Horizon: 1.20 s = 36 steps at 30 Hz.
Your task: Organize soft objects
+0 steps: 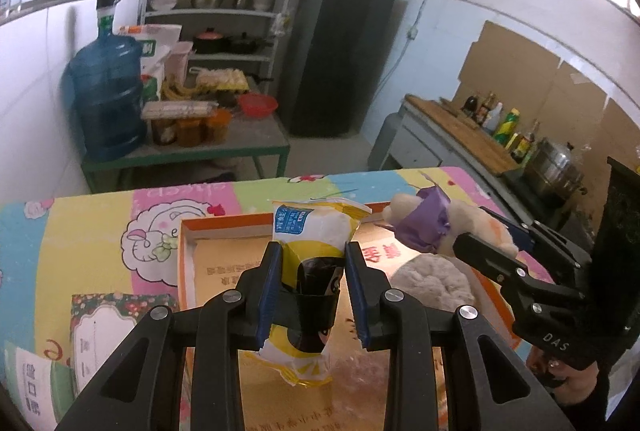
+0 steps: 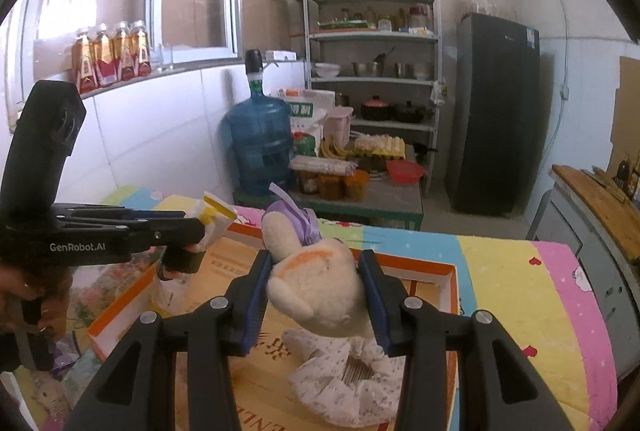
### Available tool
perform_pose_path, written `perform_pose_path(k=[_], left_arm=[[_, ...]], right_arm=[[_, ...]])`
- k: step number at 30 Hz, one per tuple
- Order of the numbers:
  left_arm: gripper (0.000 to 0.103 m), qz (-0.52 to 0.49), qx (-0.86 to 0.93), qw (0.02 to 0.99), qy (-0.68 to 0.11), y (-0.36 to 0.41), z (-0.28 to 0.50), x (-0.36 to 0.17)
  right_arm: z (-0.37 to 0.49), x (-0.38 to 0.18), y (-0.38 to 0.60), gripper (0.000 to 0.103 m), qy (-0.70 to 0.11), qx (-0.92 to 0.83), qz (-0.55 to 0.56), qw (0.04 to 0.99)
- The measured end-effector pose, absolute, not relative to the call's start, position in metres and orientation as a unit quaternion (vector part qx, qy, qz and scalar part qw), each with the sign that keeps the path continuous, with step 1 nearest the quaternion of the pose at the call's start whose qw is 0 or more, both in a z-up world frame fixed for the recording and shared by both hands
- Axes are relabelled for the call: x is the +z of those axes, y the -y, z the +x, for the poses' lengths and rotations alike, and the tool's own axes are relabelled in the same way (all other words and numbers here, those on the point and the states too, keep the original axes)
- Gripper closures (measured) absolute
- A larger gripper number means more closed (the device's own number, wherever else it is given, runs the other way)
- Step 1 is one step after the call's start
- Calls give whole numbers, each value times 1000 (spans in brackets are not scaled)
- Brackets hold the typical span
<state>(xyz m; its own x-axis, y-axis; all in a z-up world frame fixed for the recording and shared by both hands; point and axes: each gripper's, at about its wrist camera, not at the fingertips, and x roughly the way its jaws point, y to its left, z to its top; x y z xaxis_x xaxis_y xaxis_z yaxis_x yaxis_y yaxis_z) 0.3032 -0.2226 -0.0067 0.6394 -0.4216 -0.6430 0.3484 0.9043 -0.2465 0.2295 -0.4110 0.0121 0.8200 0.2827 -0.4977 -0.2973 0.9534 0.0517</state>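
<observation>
While both loads hang above box (image 1: 224,227): left gripper (image 1: 312,287) pinching snack bag (image 1: 316,231) upright — right gripper (image 2: 320,295) squeezing plush rabbit (image 2: 316,271), head end away from fingers.

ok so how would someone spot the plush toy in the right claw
Find the table with the pastel cartoon cloth and the shallow orange-rimmed box on it. Above the box, the right claw grips a cream plush toy. Its purple fabric and orange mark set it apart from the yellow-and-white snack packet in the left claw and the floral scrunchie below.
</observation>
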Motion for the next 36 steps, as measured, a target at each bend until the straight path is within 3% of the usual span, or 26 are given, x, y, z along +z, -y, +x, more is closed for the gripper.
perform_pose_path(k=[30,34,36], left_arm=[[70,-47,-193,871,-450,238,340,-59],[68,-51,-184,871,-452,235,341,-58],[59,-51,-180,876,-445,234,339,-55]], right_arm=[[272,-30,384,56,-379,142,-49,913],[271,-29,386,56,-378,144,-42,914],[270,-29,387,55,-376,144,-41,915]])
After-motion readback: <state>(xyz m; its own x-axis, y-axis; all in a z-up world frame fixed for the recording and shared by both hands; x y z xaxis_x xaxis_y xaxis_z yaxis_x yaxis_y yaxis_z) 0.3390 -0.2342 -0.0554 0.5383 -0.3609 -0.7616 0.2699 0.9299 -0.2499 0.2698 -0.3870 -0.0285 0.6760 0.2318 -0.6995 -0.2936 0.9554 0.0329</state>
